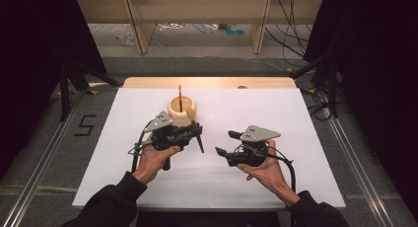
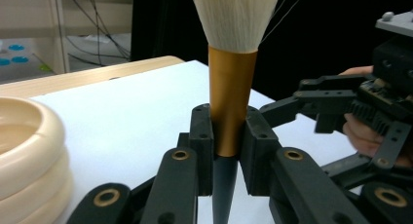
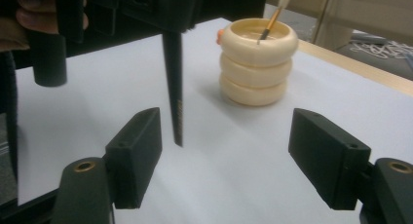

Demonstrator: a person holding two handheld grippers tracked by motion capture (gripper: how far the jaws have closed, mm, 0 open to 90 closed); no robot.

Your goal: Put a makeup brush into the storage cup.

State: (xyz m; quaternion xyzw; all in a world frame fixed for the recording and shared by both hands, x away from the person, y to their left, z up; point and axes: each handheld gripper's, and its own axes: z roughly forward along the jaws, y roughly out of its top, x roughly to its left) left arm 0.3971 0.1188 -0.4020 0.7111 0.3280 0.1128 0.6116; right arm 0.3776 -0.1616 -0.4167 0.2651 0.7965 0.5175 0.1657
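Gold-coloured metal rings the brush (image 2: 233, 100) where the left gripper (image 2: 229, 136) clamps it: in the left gripper view the two black jaws press on the ferrule from both sides at the centre of the frame, the pale bristles fanning out toward the top edge and the dark pointed handle running down to the bottom edge. In the right gripper view the same brush hangs in the upper left of the frame, its thin dark handle pointing down at the white table surface (image 3: 234, 151) with the tip just above it. From the high view the brush sits left of centre, just below and right of the cream ribbed pot (image 1: 181, 111), slanting out of the left gripper.

Inside the pot stands a second brush (image 1: 180, 98), dark-handled, leaning against the rim.

Right of centre in the high view, the right gripper (image 1: 224, 143) lies well apart from the brush, held in the person's right hand (image 1: 268, 170). Its jaws stand wide apart with nothing between them, the pads framing bare white table in the right gripper view.
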